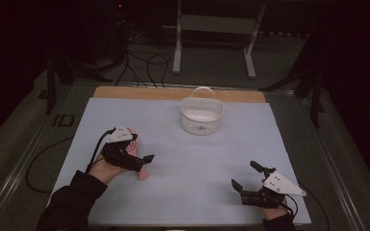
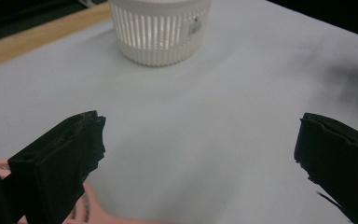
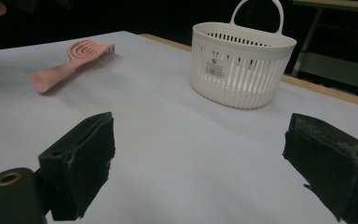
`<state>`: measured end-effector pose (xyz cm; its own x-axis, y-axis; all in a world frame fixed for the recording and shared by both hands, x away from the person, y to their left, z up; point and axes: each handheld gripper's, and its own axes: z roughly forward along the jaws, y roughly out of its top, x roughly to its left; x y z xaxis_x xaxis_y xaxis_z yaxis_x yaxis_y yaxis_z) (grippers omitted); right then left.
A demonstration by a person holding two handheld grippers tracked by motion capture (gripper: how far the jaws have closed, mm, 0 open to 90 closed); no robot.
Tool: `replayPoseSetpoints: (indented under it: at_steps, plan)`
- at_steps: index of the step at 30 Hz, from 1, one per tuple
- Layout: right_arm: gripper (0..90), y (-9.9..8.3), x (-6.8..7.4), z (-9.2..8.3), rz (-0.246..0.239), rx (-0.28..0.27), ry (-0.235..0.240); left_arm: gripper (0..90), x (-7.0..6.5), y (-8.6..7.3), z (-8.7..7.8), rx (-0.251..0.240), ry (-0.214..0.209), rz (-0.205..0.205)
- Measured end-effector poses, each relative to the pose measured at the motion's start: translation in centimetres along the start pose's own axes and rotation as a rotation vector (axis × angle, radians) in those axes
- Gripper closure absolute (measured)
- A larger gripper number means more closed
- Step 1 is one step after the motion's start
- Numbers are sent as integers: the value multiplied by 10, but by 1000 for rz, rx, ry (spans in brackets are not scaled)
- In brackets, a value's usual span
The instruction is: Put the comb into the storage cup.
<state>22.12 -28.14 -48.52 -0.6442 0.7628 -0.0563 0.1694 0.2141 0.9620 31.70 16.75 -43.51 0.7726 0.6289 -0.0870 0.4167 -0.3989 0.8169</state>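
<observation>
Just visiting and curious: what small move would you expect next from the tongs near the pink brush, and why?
Probably the left tongs dip and close on the pink brush. They hover open right above it, holding nothing, while the white basket sits apart.

A white slotted plastic basket with a loop handle (image 1: 202, 115) stands on the pale sheet covering the bench (image 1: 183, 163), near the far edge and a little right of the middle. A pink plastic hairbrush (image 3: 70, 63) lies flat on the sheet toward the left edge, well apart from the basket and nearer the person. The left hand-held gripper (image 1: 142, 161) sits over the brush's near end. The right hand-held gripper (image 1: 244, 175) is by the near right corner, with bare sheet between it and the basket.
</observation>
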Motion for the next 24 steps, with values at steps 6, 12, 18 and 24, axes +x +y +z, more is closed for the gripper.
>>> replayPoseSetpoints:
  at_steps: [6,12,18,24]
  plan:
    - [85,0,0,0,3,1,3,70,1,-6,9,24,-22,-12]
    - [85,0,0,0,4,0,7,166,-1,-15,20,60,-11,-23]
    - [85,0,0,0,2,-2,11,347,-5,-18,27,112,-19,-2]
    - [86,0,0,0,3,-2,11,517,-8,-18,33,159,-20,-7]
